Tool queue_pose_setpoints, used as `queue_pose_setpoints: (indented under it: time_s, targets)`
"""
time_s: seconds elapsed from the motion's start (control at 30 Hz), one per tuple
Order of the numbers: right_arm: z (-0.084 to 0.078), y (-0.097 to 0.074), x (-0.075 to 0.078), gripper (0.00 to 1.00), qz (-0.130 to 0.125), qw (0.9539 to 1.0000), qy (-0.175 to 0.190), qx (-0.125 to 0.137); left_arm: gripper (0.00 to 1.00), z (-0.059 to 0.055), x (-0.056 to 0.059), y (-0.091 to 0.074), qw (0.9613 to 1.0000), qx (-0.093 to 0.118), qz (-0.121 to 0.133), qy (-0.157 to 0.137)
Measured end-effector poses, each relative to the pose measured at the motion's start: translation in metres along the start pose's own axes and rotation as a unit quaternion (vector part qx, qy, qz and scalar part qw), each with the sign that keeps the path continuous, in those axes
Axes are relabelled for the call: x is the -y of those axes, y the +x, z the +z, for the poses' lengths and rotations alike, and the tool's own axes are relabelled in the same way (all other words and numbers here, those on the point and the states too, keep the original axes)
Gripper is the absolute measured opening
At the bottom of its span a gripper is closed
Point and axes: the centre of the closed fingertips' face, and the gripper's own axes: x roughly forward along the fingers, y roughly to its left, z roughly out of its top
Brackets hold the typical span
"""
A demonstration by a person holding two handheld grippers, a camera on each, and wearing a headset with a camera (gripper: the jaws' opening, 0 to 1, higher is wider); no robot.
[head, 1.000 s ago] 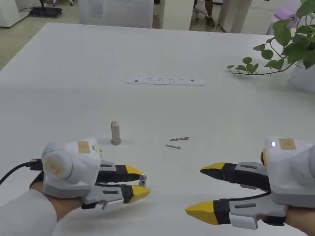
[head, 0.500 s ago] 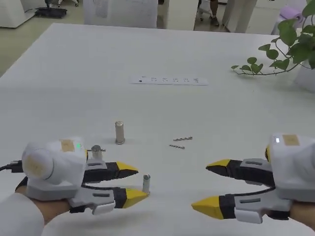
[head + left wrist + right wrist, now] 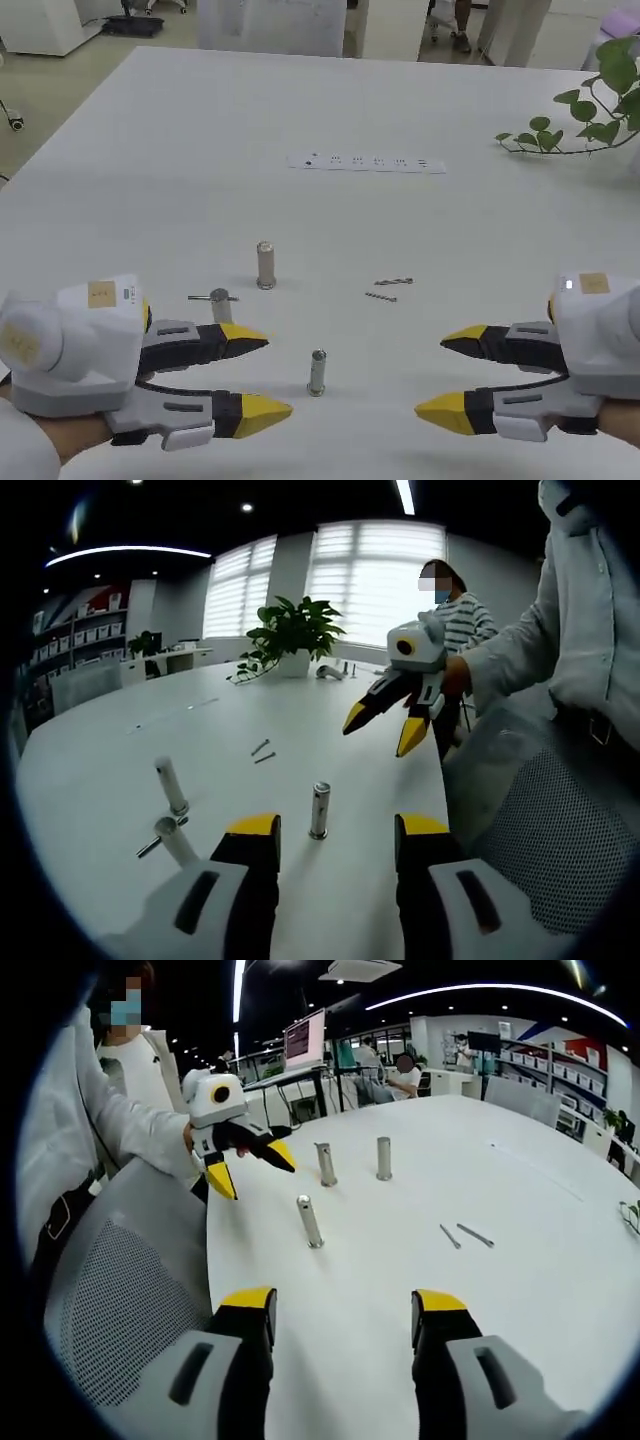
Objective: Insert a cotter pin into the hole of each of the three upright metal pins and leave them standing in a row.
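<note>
Standing on the white table [image 3: 150,180], three metal pins [image 3: 317,371] look hard and tippy. Two loose cotter pins [image 3: 381,297] lie near them, thin, light, slippery; pinch one by its end, I think. Left claw [image 3: 276,375] and right claw [image 3: 431,376] are both apart, holding nothing.

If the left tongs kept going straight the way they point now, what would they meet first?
Most likely the nearest upright metal pin, which stands ahead in line with the gap between the open jaws of the left tongs. Depth is hard to judge, but nothing seems to lie between.
</note>
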Motion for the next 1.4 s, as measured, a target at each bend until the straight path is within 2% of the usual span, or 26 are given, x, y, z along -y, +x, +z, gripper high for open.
queue_pose_setpoints:
  time_s: [0.17, 0.27, 0.43, 0.57, 0.67, 0.73, 0.87, 1.1, 1.4]
  targets:
    - [0.000, 0.005, 0.014, 0.51, -0.009, 0.9996, -0.014, -0.024, 0.50, 0.004, 0.001, -0.010, 0.9998, 0.014, 0.009, -0.014]
    - [0.005, 0.009, 0.023, 0.48, -0.012, 0.9994, -0.017, -0.029, 0.52, 0.006, 0.002, -0.016, 0.9995, 0.021, 0.014, -0.018]
    - [0.009, 0.018, 0.052, 0.45, -0.020, 0.9976, -0.030, -0.060, 0.55, 0.008, -0.003, -0.022, 0.9984, 0.035, 0.030, -0.032]
    - [0.014, 0.024, 0.066, 0.43, -0.027, 0.9958, -0.039, -0.078, 0.56, 0.006, -0.004, -0.027, 0.9984, 0.035, 0.035, -0.027]
    - [0.017, 0.030, 0.077, 0.41, -0.030, 0.9939, -0.048, -0.095, 0.59, 0.006, -0.006, -0.031, 0.9978, 0.040, 0.039, -0.035]
    - [0.019, 0.034, 0.081, 0.39, -0.029, 0.9930, -0.051, -0.103, 0.61, 0.006, -0.007, -0.032, 0.9975, 0.045, 0.040, -0.037]
    - [0.019, 0.042, 0.088, 0.34, -0.021, 0.9899, -0.064, -0.125, 0.62, 0.000, -0.008, -0.035, 0.9976, 0.037, 0.044, -0.038]
    - [0.018, 0.058, 0.099, 0.27, -0.011, 0.9849, -0.074, -0.156, 0.66, -0.002, -0.006, -0.037, 0.9973, 0.036, 0.045, -0.046]
    - [0.019, 0.071, 0.106, 0.23, 0.000, 0.9808, -0.084, -0.176, 0.67, -0.009, -0.002, -0.039, 0.9972, 0.028, 0.047, -0.050]
